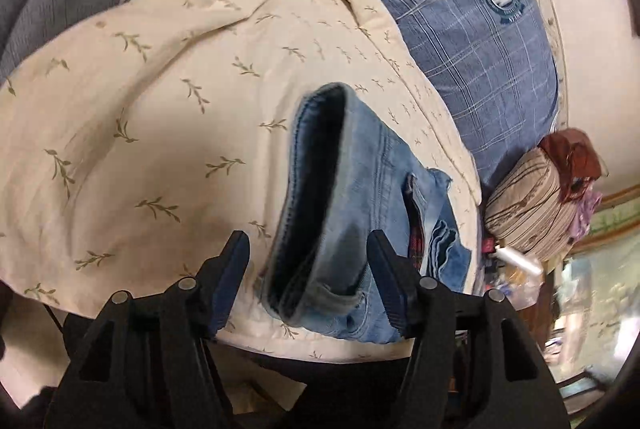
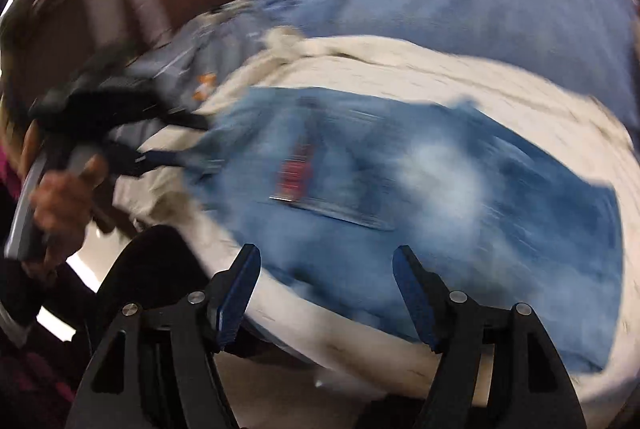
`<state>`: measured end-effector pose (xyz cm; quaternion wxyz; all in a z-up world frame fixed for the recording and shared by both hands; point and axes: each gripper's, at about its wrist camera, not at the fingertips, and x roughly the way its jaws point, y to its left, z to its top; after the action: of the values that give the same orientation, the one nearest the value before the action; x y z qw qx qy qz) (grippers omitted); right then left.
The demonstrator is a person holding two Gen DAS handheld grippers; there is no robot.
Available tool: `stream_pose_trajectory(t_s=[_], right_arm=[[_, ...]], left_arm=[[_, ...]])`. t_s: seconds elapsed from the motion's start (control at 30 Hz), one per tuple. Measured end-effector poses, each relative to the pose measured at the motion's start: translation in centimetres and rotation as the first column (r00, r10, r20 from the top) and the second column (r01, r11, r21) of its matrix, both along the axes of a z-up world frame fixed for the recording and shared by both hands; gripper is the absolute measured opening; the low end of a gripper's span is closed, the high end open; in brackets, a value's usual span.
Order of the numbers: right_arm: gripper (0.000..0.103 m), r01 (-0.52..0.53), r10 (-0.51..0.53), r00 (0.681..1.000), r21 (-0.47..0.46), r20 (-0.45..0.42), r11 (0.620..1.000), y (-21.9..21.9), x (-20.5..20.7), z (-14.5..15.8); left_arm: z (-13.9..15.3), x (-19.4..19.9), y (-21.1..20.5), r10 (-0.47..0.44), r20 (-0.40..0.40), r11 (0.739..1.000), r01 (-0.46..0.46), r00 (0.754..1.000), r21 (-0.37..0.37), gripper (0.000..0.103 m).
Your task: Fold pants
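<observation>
The pants (image 1: 340, 221) are blue jeans. They lie bunched up on a cream blanket (image 1: 160, 117) with little leaf prints, on a bed. In the left wrist view the waist or a leg end gapes open like a mouth, and a bit of red checked cloth peeks out beside it.

The left claw (image 1: 308, 241) stands partly open. One finger is on each side of the open end, but the pads do not seem to press on the jeans, so I think nothing is held. If it shuts now, it could pinch only one layer, or catch the blanket too. Then the blanket would come up with the jeans and the fold would go crooked.

A blue checked cloth (image 1: 472, 41) lies behind the blanket, and a striped pillow (image 1: 524, 213) sits at the far right. The jeans lie close to the near edge of the bed, so a hard tug could drag them off.

The right wrist view is very blurry. The right claw (image 2: 326, 261) is open over the jeans (image 2: 400, 197) with nothing in it. Grabbing in such a blur, it could miss the edge. A hand (image 2: 60, 197) shows at the left of that view.
</observation>
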<state>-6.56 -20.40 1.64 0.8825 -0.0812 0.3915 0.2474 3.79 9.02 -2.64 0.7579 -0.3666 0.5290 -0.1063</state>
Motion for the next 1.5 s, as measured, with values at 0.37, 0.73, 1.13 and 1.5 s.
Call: stream_pose_trajectory(t_s=[0.37,0.73,1.13,1.5], right_arm=[[0.078,-0.134,0.208,0.963,-0.367,0.171,0.921,11.7,0.0,-4.1],[0.037,-0.175,0.185,0.982,-0.173,0.044,0.969,11.2,3.8,-3.8],[0.032,-0.075,0.066,0.994,0.101,0.092,0.992,3.1,1.3,2.4],[0.04,0.271,-0.234,0.963,0.486,-0.137,0.831,-12.8,1.8,1.1]], left_arm=[[-2.1,5.4,-0.2,-0.111,-0.068,0.992,0.107,0.991,-0.063,0.067],[-2.2,8.4,-2.2,-0.308,-0.06,0.948,0.302,0.949,-0.101,0.007],[7.1,4.6,-9.4,-0.396,0.085,0.918,0.394,0.915,0.038,0.011],[9.0,5.8,-25.8,-0.635,0.058,0.76,0.609,0.771,0.226,0.042]])
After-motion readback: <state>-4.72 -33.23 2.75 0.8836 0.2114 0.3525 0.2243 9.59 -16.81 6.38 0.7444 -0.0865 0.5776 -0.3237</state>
